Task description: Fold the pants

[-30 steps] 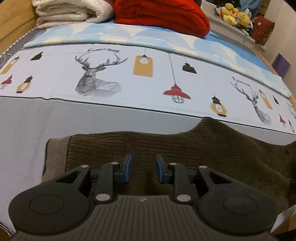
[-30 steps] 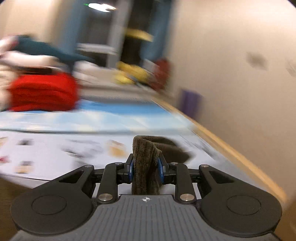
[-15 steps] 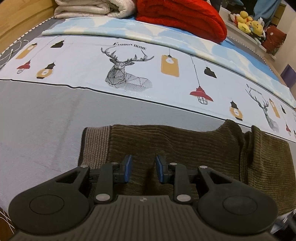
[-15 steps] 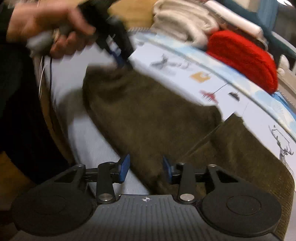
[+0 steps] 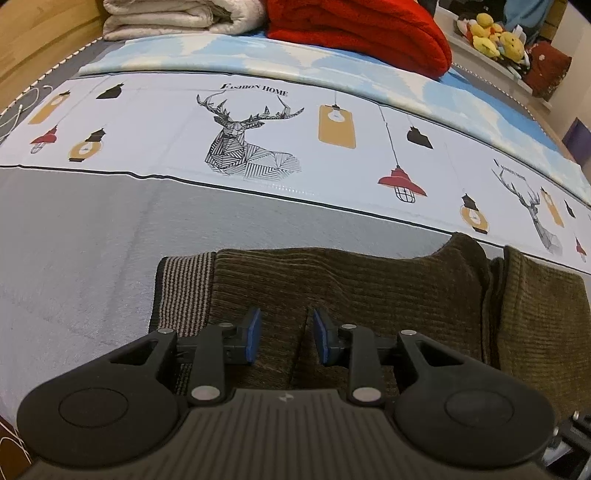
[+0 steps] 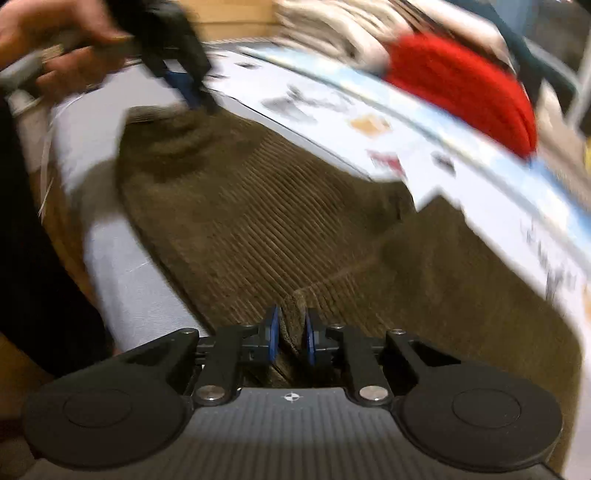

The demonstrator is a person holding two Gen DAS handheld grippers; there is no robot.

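- Brown ribbed pants [image 5: 369, 295] spread flat across the lower half of the left wrist view, on the grey band of a bedsheet [image 5: 92, 229].
- Striped waistband [image 5: 183, 291] at lower left of centre in that view, lying at the left end of the pants.
- Fold or overlap seen at the right of that view, where one flap of the pants [image 5: 535, 314] lies beside the main part.
- Left gripper [image 5: 284, 339] low in the frame, blue pads spread apart over the pants just right of the waistband, nothing between them; touching the cloth or not, hard to say.
- Right gripper [image 6: 289, 338] at bottom centre of the right wrist view, pads nearly together, pinching a raised ridge of the brown cloth [image 6: 291, 321].
- Same pants [image 6: 277, 221] filling the middle of the right wrist view, running toward the upper left, with a diagonal seam or edge crossing to the right of the pads.
- Left gripper [image 6: 184, 81] in the upper left of that view, much blurred, held in a hand [image 6: 62, 48] above the far end of the pants.
- Deer and lamp print on the pale band of the bedsheet, across the middle of the left wrist view.
- Red blanket [image 5: 362, 33] at top centre, folded pale blanket [image 5: 177, 18] at top left, yellow soft toys [image 5: 495, 33] at top right.
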